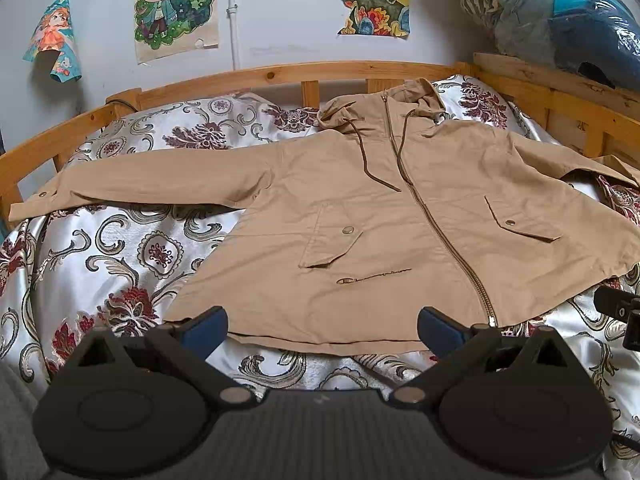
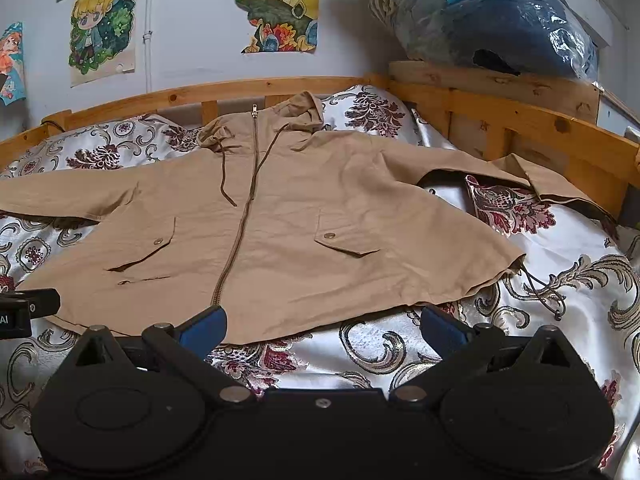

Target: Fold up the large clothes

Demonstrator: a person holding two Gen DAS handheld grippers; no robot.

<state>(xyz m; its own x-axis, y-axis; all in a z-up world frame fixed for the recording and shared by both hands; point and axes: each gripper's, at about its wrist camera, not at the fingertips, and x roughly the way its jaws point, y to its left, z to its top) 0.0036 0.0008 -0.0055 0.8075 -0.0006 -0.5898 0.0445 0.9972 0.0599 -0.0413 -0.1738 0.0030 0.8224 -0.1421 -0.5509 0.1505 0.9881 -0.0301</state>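
Note:
A tan hooded jacket (image 1: 360, 200) lies flat and zipped on the bed, front up, hood toward the headboard, sleeves spread left and right; it also shows in the right wrist view (image 2: 280, 208). My left gripper (image 1: 322, 326) is open and empty, hovering just before the jacket's bottom hem, left of the zipper's end. My right gripper (image 2: 324, 326) is open and empty, at the hem right of the zipper. The right sleeve's cuff (image 2: 560, 188) is folded over near the bed rail. A hem drawstring (image 2: 540, 292) trails onto the bedspread.
A satin floral bedspread (image 1: 120, 248) covers the bed. A wooden bed rail (image 1: 260, 76) runs along the back and right side (image 2: 520, 120). Plastic-wrapped bundles (image 2: 500, 20) sit on a ledge at the upper right. Posters hang on the wall (image 1: 176, 8).

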